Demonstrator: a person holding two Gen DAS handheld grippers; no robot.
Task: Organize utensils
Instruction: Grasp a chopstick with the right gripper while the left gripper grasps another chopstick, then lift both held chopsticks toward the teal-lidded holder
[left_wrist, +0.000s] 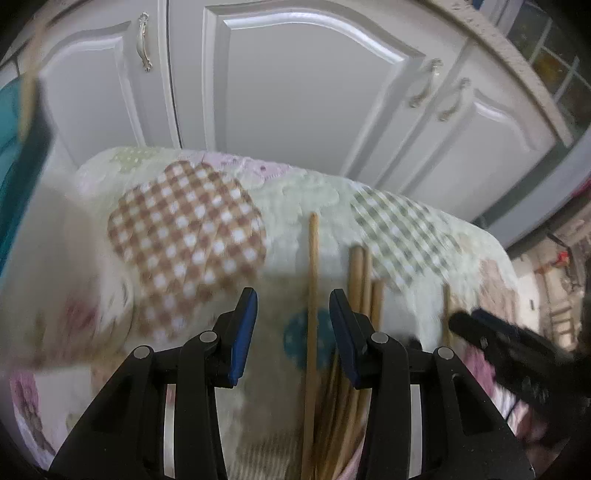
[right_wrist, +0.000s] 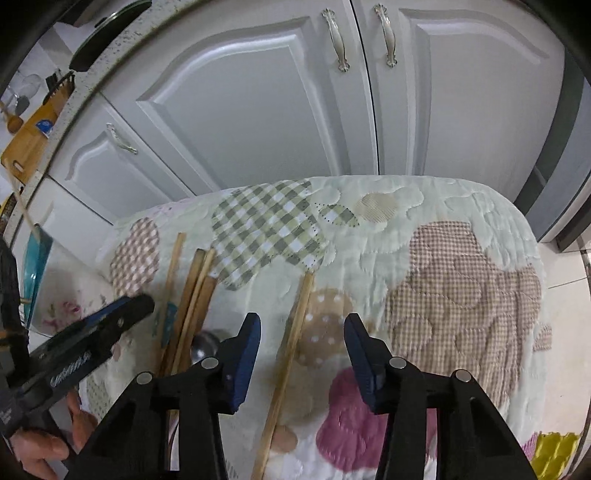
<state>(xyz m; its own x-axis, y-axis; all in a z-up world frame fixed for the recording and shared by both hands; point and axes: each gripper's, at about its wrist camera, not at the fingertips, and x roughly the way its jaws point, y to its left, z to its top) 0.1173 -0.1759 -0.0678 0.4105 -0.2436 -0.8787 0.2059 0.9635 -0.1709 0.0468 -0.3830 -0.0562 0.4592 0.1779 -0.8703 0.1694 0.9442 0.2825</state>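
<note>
Several wooden chopsticks lie on a patchwork quilt (left_wrist: 192, 229). In the left wrist view my left gripper (left_wrist: 293, 325) is open above one single chopstick (left_wrist: 312, 295), with a bundle of chopsticks (left_wrist: 364, 291) just to its right. My right gripper (left_wrist: 480, 328) shows at the right edge. In the right wrist view my right gripper (right_wrist: 303, 343) is open over a lone chopstick (right_wrist: 291, 347). The bundle (right_wrist: 192, 295) lies to its left, beside a metal spoon bowl (right_wrist: 207, 347). My left gripper (right_wrist: 122, 310) shows at the left.
A white floral container with a teal rim (right_wrist: 37, 266) stands at the quilt's left, blurred in the left wrist view (left_wrist: 48, 258). White cabinet doors (right_wrist: 258, 110) stand behind the quilt (right_wrist: 461, 277). A counter edge with boards (right_wrist: 33, 136) is upper left.
</note>
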